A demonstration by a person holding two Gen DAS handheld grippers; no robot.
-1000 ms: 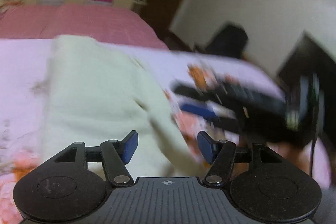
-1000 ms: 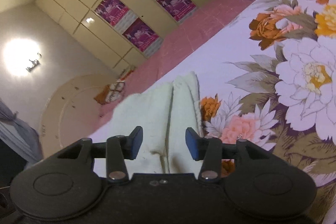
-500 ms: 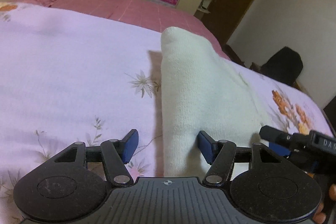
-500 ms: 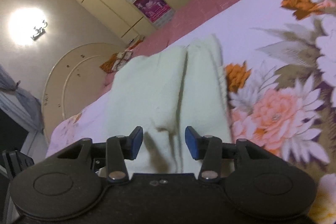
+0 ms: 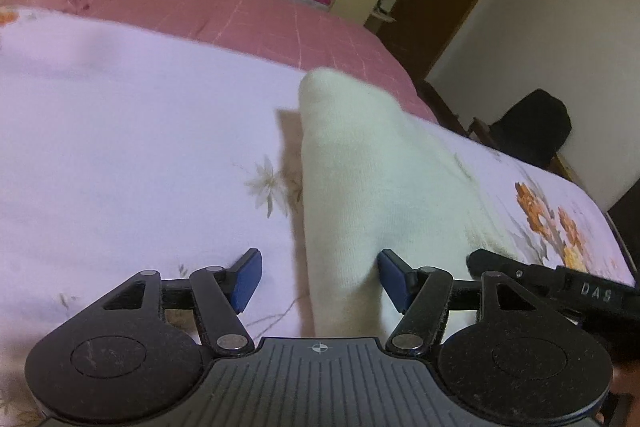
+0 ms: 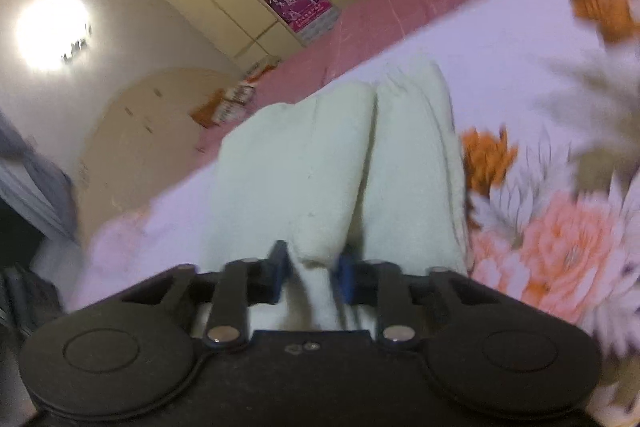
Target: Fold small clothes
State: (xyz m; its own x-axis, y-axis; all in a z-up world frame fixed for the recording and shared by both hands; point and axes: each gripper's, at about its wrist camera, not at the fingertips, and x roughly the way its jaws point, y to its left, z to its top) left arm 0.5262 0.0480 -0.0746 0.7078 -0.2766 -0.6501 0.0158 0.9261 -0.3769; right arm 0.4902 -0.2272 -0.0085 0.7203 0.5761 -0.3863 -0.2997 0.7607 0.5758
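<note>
On the bedspread (image 5: 120, 147), right gripper (image 6: 312, 273) jaws apparently pinch cream garment (image 6: 304, 167); left gripper (image 5: 320, 277) jaws spread.

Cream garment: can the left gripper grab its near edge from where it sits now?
Probably yes. The left gripper is open, and the cream garment already lies between its blue pads with nothing in the way. The right gripper is shut on another fold alongside.

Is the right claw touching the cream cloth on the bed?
Touching. The right wrist view shows the right claw pinched on a fold of the cream cloth, with cloth bunched between both blue pads.
</note>
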